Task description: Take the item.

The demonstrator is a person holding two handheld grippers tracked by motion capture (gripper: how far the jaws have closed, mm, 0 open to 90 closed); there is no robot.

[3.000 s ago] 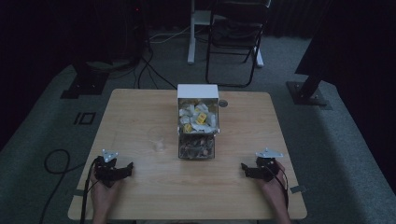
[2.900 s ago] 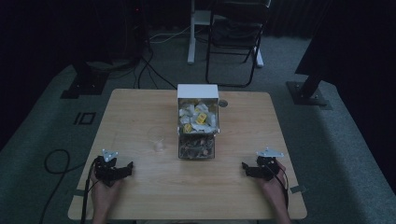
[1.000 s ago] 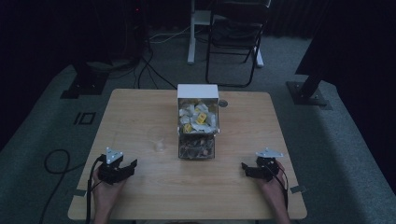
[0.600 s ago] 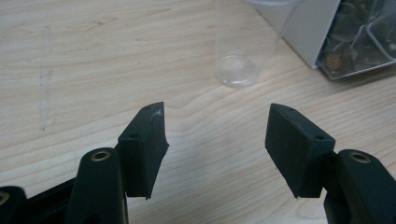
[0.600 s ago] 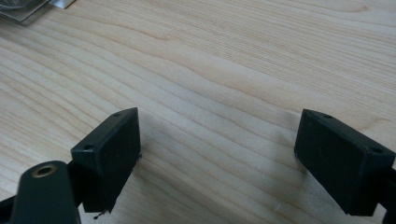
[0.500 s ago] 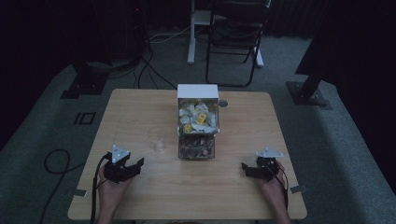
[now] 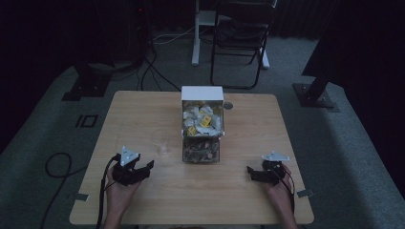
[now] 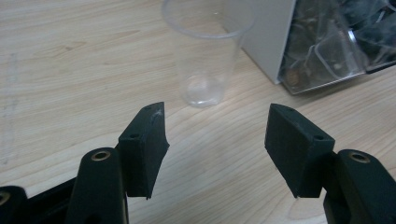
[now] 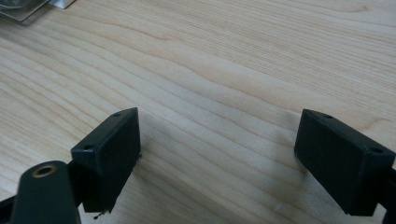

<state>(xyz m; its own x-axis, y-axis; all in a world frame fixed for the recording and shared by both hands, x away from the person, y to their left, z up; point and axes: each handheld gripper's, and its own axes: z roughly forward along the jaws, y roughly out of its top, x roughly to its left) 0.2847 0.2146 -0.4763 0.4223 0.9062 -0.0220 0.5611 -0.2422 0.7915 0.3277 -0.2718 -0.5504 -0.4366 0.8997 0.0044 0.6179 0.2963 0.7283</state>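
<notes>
A clear plastic cup (image 7: 161, 141) stands upright on the wooden table (image 7: 143, 109), just left of a white box (image 7: 202, 125) with a clear front bin full of small packets. In the left gripper view the cup (image 8: 205, 51) rises a short way ahead of my left gripper (image 8: 215, 142), whose jaws stand open with nothing between them. From above, my left gripper (image 7: 143, 168) sits at the near left, below and left of the cup. My right gripper (image 7: 251, 172) rests at the near right, apart from the box. Its jaws (image 9: 217, 161) stand open over bare wood.
The box's clear bin (image 8: 327, 42) lies right of the cup in the left gripper view. A small round disc (image 7: 228, 106) sits beside the box's far right. A folding chair (image 7: 241, 33) and stand bases are on the carpet beyond the table.
My left gripper has moved right and slightly forward across the table toward the cup. The right gripper has stayed where it was.
</notes>
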